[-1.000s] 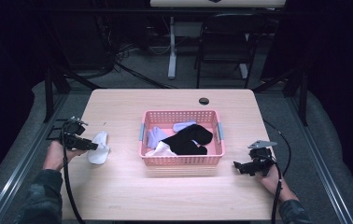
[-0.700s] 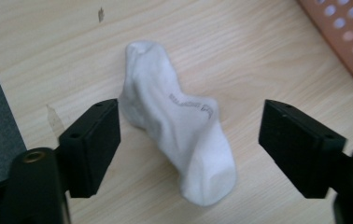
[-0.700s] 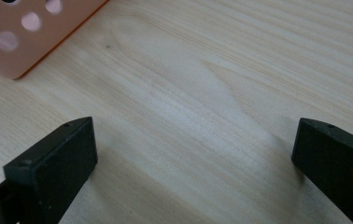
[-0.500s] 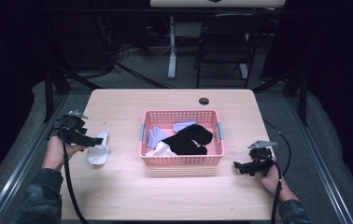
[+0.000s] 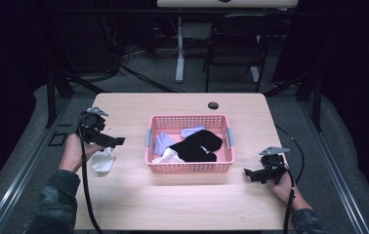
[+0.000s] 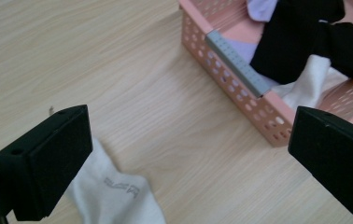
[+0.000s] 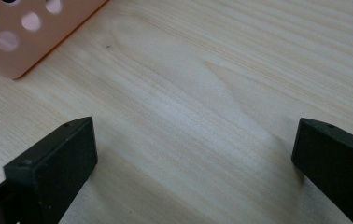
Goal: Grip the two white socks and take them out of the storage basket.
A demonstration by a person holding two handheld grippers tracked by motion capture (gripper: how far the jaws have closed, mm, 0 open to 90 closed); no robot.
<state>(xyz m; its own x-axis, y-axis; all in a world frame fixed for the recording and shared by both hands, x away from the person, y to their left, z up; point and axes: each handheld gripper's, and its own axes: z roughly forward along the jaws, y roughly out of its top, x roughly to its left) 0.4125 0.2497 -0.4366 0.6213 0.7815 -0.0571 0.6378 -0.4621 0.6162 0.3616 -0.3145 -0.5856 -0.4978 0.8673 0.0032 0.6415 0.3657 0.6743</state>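
Observation:
A pink perforated basket (image 5: 190, 168) (image 6: 240, 88) sits mid-table, holding a black sock (image 5: 197, 146) (image 6: 305, 37), a white sock (image 5: 169, 157) (image 6: 310, 84) and pale lavender socks (image 5: 163, 141). Left of the basket a white sock (image 5: 103, 160) (image 6: 114, 196) lies flat on the wood. My left gripper (image 5: 112, 141) (image 6: 188, 163) hovers just above that sock, open and empty, jaws pointing toward the basket. My right gripper (image 5: 251, 174) (image 7: 193, 163) rests low on the table right of the basket, open with nothing between its fingers; a basket corner (image 7: 30, 37) lies ahead of it.
A small black round cap (image 5: 213, 105) is set in the table (image 5: 182, 204) near its far edge. Cables trail from both grippers off the near edge. A chair and table legs stand on the floor beyond the far side.
My left gripper has lifted and drawn back off the white sock, which stays lying on the table. The right gripper has not moved.

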